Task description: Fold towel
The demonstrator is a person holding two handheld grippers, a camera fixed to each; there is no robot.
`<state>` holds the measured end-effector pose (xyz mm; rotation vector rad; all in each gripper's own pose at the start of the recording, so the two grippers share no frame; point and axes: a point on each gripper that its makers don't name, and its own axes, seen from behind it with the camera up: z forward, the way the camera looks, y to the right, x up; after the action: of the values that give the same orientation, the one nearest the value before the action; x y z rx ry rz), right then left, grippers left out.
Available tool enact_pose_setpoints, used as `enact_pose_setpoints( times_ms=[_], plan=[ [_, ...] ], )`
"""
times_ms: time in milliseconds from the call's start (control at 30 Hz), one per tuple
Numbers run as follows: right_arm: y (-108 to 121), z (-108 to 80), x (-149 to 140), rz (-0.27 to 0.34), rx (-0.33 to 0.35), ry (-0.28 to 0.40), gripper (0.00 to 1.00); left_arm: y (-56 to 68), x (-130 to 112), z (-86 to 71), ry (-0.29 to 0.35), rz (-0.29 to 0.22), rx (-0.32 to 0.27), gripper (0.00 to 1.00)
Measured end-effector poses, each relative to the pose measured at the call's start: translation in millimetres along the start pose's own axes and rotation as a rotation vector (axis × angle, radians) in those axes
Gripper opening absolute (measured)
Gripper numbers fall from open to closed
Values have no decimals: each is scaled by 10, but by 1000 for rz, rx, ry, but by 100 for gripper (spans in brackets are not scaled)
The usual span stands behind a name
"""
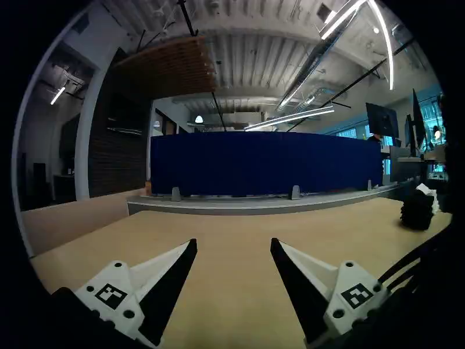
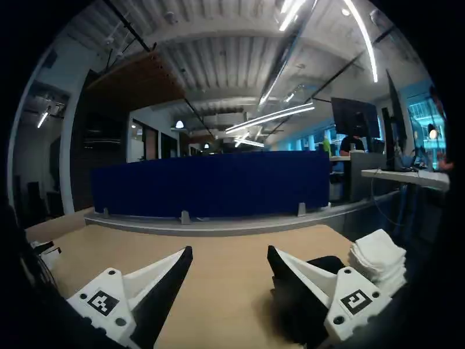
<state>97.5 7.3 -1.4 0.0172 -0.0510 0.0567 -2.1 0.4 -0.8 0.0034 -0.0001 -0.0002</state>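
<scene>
Left claw (image 1: 233,241) spread over wooden table (image 1: 232,227); right claw (image 2: 229,249) spread, white towel stack (image 2: 378,256) near; square coded markers (image 1: 110,295) on both.

The left hand-held gripper (image 1: 232,242) and right hand-held gripper (image 2: 229,249) are made with white wedge fingers (image 1: 142,273) lined black. Square black-and-white tags (image 1: 110,295) are fixed on each.

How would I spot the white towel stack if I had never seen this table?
Start at the long blue partition across the back of the wooden table. In the right gripper view, follow the table to its right end, where the white towel stack sits. It is pale and layered, unlike the black pile beside it.
</scene>
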Motion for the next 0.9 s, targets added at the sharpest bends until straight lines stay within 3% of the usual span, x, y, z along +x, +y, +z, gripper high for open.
enact_pose_setpoints(
  times_ms=[467,900],
  plan=[
    [153,107,-816,-9,-39,20,100,0,-1,5,0,0,0,94],
    [202,138,-869,12,-69,42,100,0,2,12,0,0,0,94]
  ],
)
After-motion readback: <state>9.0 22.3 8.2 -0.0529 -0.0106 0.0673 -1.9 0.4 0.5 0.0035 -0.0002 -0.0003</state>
